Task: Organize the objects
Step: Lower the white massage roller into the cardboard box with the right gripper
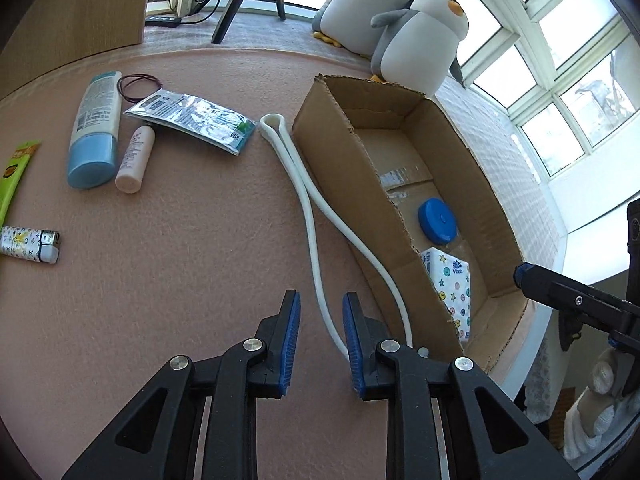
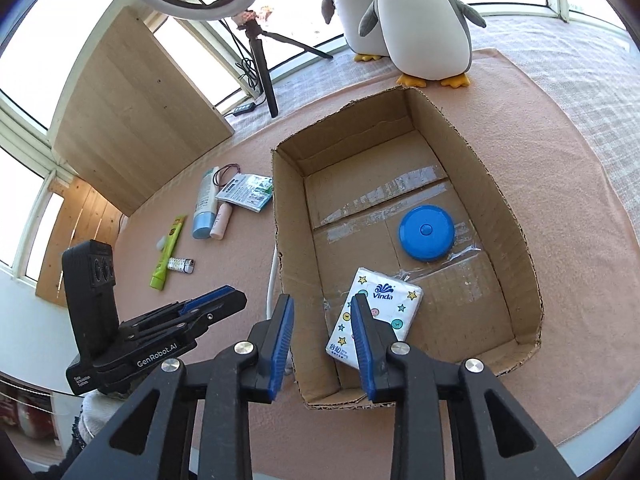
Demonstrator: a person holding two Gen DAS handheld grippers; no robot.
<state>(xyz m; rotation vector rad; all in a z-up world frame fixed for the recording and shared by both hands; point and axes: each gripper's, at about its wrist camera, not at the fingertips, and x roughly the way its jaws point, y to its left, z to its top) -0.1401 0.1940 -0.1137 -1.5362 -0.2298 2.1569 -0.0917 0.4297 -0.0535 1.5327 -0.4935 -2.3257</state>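
My left gripper (image 1: 320, 304) stands open low over the pink mat (image 1: 180, 280). One strand of a looped white cord (image 1: 310, 220) runs between its fingers, close to the right pad, without being pinched. Beside the cord stands an open cardboard box (image 1: 340, 152) holding a blue round disc (image 1: 438, 220) and a Vinda tissue pack (image 1: 456, 284). My right gripper (image 2: 320, 304) hangs open over the box's (image 2: 296, 220) near left corner, empty, with the tissue pack (image 2: 388, 304) lying flat below its right finger and the disc (image 2: 426, 232) farther in.
Left of the box lie a blue-capped tube (image 1: 96, 132), a small pink bottle (image 1: 134, 156), a foil packet (image 1: 192, 120), dark hair ties (image 1: 138, 84), a green tube (image 1: 16, 168) and a lighter (image 1: 30, 244). Plush penguins (image 2: 420, 28) sit behind the box; a tripod (image 2: 260, 64) stands beyond the mat.
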